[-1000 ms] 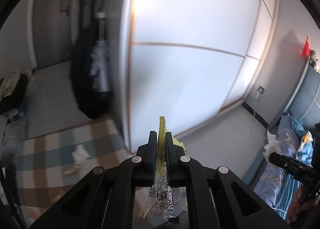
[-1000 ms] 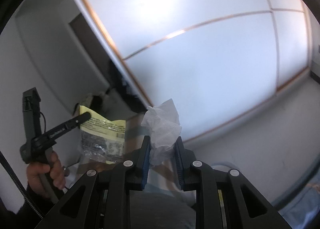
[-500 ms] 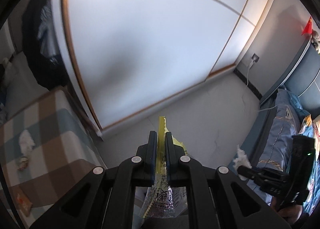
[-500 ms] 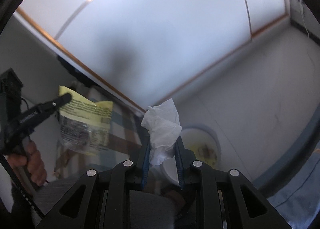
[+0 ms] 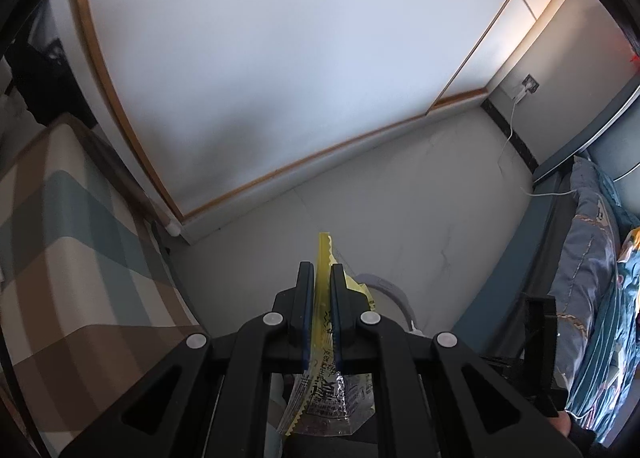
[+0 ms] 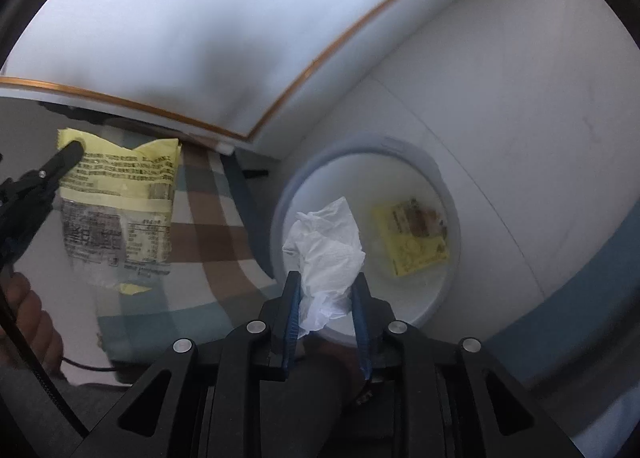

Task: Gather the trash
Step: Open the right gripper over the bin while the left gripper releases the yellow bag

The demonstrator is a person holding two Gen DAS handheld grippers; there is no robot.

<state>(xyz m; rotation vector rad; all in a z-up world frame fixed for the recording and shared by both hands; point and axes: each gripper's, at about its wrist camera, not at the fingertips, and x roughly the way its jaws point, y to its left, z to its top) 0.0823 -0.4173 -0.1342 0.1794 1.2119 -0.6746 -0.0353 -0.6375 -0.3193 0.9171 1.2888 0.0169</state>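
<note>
My left tool is pinched tight on a yellow snack wrapper, which hangs below its fingers above the checked cloth. My right tool hangs over the white trash bin on the floor, its jaws opening with a crumpled white tissue between them. A second yellow wrapper lies flat in the bin's bottom.
</note>
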